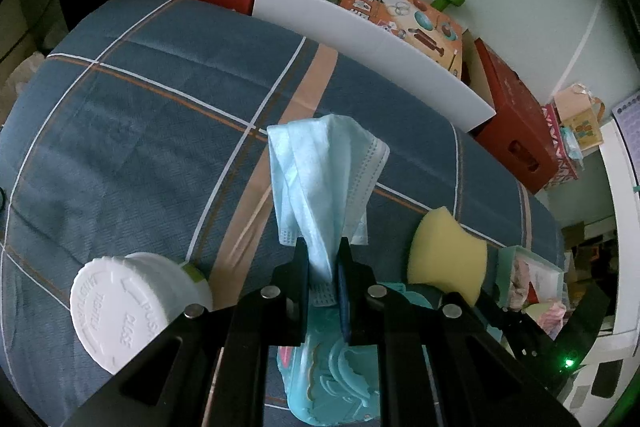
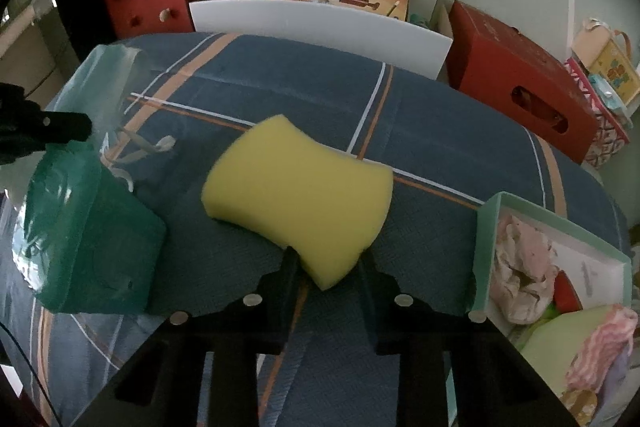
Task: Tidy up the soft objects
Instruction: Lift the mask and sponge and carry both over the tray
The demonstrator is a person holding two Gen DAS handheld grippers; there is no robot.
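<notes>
On the blue plaid bedcover (image 1: 140, 115), my left gripper (image 1: 323, 263) is clamped on the face mask (image 1: 320, 179), and my right gripper (image 2: 326, 267) pinches the yellow sponge (image 2: 296, 195). Both look picked; next I'd carry them to the green box (image 2: 486, 227) at right.

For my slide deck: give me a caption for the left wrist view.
Left tongs pinch a blue face mask above a plaid bedspread.

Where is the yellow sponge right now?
The yellow sponge sits mid-frame in the right wrist view, its near corner between the right gripper fingers, above the plaid cloth, with the green-rimmed box to its right.
</notes>
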